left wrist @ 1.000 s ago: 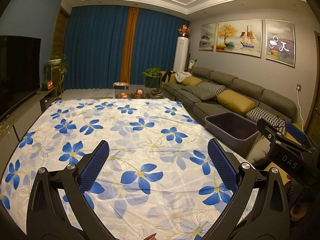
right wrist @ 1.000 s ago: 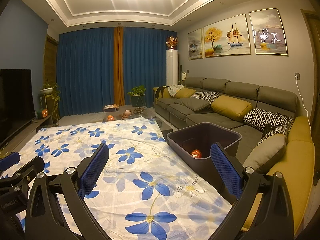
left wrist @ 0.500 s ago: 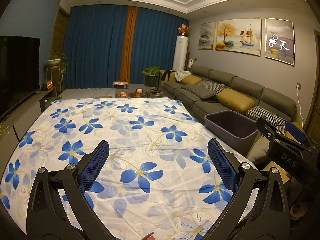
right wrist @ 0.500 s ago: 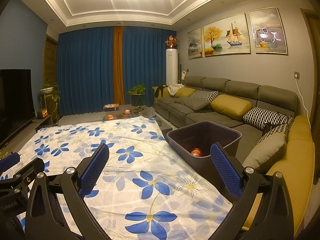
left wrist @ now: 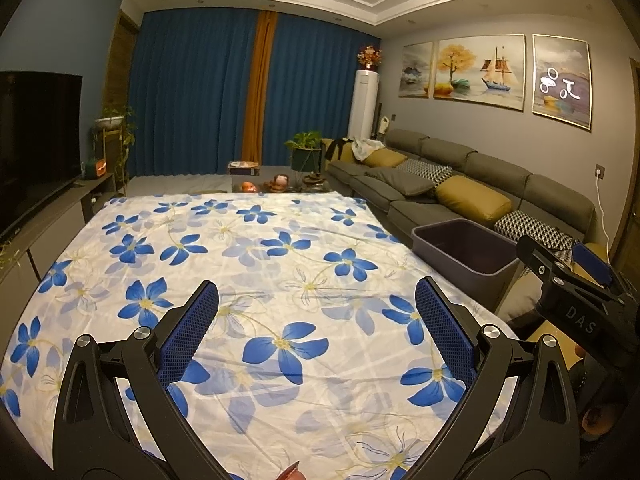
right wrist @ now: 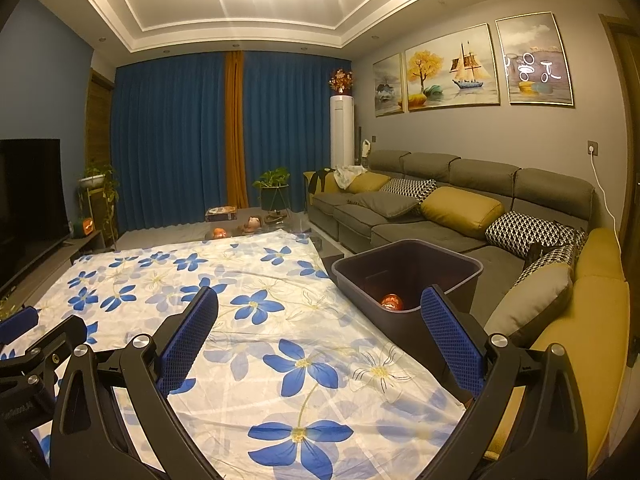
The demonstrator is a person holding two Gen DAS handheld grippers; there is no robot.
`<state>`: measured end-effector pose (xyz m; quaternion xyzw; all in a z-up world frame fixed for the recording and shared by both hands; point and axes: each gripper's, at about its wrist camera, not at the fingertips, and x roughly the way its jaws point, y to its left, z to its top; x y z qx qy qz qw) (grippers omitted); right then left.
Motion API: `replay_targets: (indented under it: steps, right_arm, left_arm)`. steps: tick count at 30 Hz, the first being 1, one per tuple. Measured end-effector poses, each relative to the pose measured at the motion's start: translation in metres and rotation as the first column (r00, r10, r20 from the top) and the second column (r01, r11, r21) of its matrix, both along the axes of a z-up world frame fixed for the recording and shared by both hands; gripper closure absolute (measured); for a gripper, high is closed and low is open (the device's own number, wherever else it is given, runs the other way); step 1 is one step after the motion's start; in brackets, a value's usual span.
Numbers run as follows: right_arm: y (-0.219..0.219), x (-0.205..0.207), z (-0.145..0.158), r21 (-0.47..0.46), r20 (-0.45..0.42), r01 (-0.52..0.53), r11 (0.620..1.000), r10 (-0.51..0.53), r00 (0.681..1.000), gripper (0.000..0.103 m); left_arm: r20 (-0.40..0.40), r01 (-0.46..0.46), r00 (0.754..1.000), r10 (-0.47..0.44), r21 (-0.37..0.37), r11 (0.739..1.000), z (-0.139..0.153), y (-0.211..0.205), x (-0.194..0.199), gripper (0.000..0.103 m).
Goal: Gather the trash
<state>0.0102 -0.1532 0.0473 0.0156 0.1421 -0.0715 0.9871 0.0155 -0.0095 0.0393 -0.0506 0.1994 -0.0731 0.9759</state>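
1. Floral cloth (left wrist: 256,264): white with blue flowers, spread flat over a big table surface and filling most of both views. I see nothing lying on its open area.
2. Grey sofa (right wrist: 448,216): runs along the right wall, with yellow and patterned cushions on it.
3. Dark bin (right wrist: 408,276): sits just off the cloth's right edge, between cloth and sofa, upright with its mouth open. It also shows in the left wrist view (left wrist: 464,248), where its contents are hidden.
4. Left gripper (left wrist: 316,320): jaws spread wide with nothing between the blue pads. It hangs above the near-middle of the cloth, not touching it.
5. Right gripper (right wrist: 320,320): jaws also spread wide and empty. It sits over the cloth's right side; its right finger (right wrist: 452,328) overlaps the bin's near wall in the view. I can't tell whether there is contact.
6. Trash (right wrist: 391,302): one small orange-red crumpled item inside the bin, on the bottom near the front wall. What kind of item it is can't be made out.
7. Small reddish scrap (left wrist: 290,474): at the bottom edge of the left wrist view, mostly cut off and unidentifiable.
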Motion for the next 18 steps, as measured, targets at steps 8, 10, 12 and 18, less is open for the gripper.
replay_targets:
  steps: [8, 10, 12, 18]
  right_arm:
    - [-0.0001, 0.0002, 0.0001, -0.001, 0.002, 0.001, 1.0, -0.001, 1.0, 0.005]
    - [-0.0005, -0.0001, 0.0002, 0.0, 0.001, 0.001, 1.0, -0.001, 1.0, 0.005]
    - [-0.0002, -0.0003, 0.0001, -0.001, 0.002, 0.0, 1.0, 0.0, 1.0, 0.005]
    - [-0.0004, -0.0001, 0.0001, 0.0, 0.0, 0.001, 1.0, -0.001, 1.0, 0.006]
  left_arm:
    - [0.002, 0.005, 1.0, -0.005, -0.006, 1.0, 0.001, 0.0026, -0.0002, 0.006]
    - [0.002, 0.008, 1.0, -0.008, -0.008, 1.0, 0.0011, 0.0025, -0.0001, 0.006]
    - [0.001, 0.007, 1.0, -0.007, -0.008, 1.0, 0.0011, 0.0022, -0.0003, 0.006]
    - [0.003, 0.007, 1.0, -0.007, -0.005, 1.0, 0.0015, 0.0023, -0.0004, 0.006]
